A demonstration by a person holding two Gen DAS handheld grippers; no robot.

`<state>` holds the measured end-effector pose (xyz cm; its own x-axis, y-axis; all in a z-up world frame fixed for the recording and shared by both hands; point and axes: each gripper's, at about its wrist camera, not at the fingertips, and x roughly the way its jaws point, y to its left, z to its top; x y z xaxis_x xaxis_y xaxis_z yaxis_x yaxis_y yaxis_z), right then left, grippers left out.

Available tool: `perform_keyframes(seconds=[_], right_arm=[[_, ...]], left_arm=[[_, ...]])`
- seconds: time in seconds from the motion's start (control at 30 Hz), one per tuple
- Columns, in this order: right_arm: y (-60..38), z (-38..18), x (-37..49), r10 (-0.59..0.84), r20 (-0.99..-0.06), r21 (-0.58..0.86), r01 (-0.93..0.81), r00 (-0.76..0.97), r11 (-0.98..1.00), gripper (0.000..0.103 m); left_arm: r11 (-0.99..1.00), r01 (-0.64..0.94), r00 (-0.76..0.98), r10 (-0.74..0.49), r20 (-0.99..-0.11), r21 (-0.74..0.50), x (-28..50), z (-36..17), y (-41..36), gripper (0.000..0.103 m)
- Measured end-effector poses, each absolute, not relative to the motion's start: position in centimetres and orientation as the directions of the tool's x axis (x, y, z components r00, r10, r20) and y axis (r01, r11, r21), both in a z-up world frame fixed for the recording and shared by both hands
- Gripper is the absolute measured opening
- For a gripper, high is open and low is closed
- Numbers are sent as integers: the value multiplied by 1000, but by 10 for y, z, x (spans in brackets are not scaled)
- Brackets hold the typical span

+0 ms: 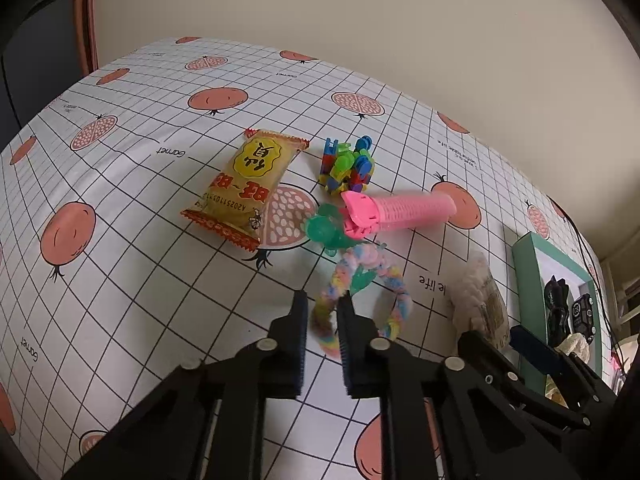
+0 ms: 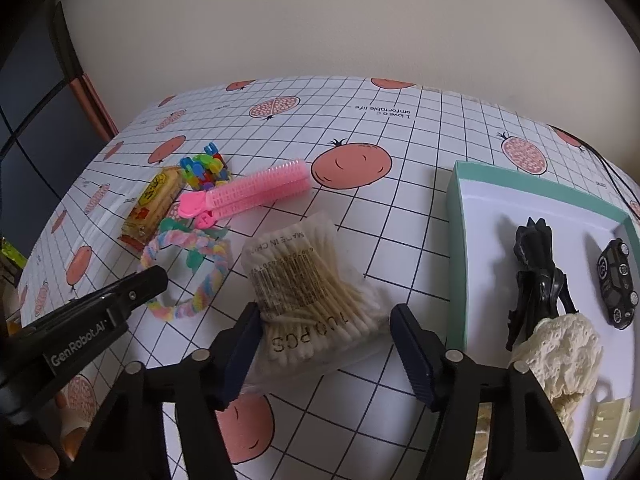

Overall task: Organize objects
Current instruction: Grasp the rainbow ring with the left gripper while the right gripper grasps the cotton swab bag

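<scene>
Two grippers are low over the table (image 2: 400, 208): your left gripper (image 1: 323, 322) pinches one pastel ring (image 1: 384, 280), and your right gripper (image 2: 320, 344) is spread wide around one cotton swab pack (image 2: 312, 292). One snack packet (image 1: 240, 188), one pink roller (image 1: 400, 210) and one block cluster (image 1: 348, 164) lie beyond, close together.
</scene>
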<state>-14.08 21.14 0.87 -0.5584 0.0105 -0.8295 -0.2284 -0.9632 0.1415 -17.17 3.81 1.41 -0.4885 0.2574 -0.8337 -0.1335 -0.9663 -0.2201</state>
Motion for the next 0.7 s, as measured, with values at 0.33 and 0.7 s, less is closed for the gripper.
perform_keyframes(seconds=[0.33,0.7], right_arm=[[212,10,-137,-13,-836,169,-234,-548,-957,62],[212,17,-130,-35,-827,196,-229,-560,-953,48]], left_arm=[[-961,-144,-496,276,-823,-235,-170,20,38,9],[-956,-161,-522,295,-801,-247,-165,33,36,8]])
